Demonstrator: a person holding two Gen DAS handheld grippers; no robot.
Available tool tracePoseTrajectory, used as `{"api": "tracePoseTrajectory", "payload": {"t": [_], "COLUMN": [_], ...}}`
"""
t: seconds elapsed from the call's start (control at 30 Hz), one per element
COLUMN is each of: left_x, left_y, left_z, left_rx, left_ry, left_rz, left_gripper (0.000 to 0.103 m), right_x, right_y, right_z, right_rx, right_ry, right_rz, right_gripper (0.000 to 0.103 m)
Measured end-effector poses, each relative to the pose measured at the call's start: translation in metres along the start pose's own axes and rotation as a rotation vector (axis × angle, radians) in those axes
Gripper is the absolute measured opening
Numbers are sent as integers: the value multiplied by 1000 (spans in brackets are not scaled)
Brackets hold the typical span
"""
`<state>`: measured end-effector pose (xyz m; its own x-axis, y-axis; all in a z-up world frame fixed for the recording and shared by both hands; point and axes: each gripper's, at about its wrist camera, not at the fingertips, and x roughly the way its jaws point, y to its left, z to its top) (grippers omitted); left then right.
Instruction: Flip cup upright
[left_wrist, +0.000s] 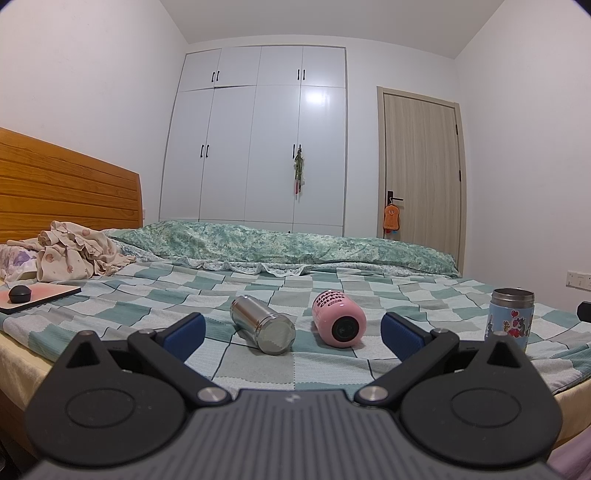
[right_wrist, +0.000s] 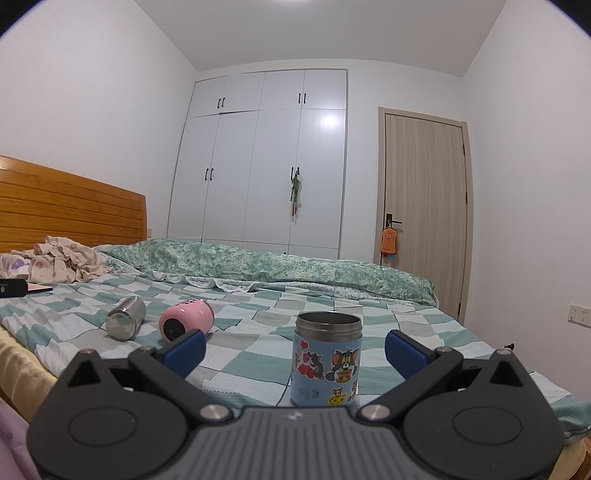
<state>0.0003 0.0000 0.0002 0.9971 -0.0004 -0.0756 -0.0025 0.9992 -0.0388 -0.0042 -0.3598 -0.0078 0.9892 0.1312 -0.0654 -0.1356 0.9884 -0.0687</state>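
Observation:
A steel cup (left_wrist: 264, 326) and a pink cup (left_wrist: 338, 319) lie on their sides on the checked bedsheet (left_wrist: 258, 369), bases toward me. A blue cartoon cup (left_wrist: 511, 319) stands upright at the right. My left gripper (left_wrist: 293, 332) is open and empty, just short of the two lying cups. In the right wrist view the blue cup (right_wrist: 327, 360) stands upright between the open fingers of my right gripper (right_wrist: 295, 350), not touched. The steel cup (right_wrist: 125, 319) and pink cup (right_wrist: 186, 319) lie at the left there.
A green floral duvet (left_wrist: 288, 247) lies along the far side of the bed. Crumpled clothes (left_wrist: 74, 254) and a flat board with a black knob (left_wrist: 22, 293) sit at the left by the wooden headboard (left_wrist: 66, 184). A wardrobe (left_wrist: 255, 140) and a door (left_wrist: 421, 166) stand behind.

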Motion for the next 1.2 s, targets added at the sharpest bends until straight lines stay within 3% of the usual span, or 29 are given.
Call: {"api": "tracePoseTrajectory", "payload": {"t": [0.93, 1.2], "left_x": [0, 6], "left_y": [0, 0], "left_z": [0, 0], "left_rx": [-2, 23], "left_ry": [1, 18], "left_rz": [0, 2], "left_gripper": [103, 103], "right_x": [1, 7], "right_y": [0, 3], "right_z": [0, 5], "right_rx": [-2, -6], "right_ry": [1, 28], "right_rz": [0, 56], "right_gripper": [103, 103]}}
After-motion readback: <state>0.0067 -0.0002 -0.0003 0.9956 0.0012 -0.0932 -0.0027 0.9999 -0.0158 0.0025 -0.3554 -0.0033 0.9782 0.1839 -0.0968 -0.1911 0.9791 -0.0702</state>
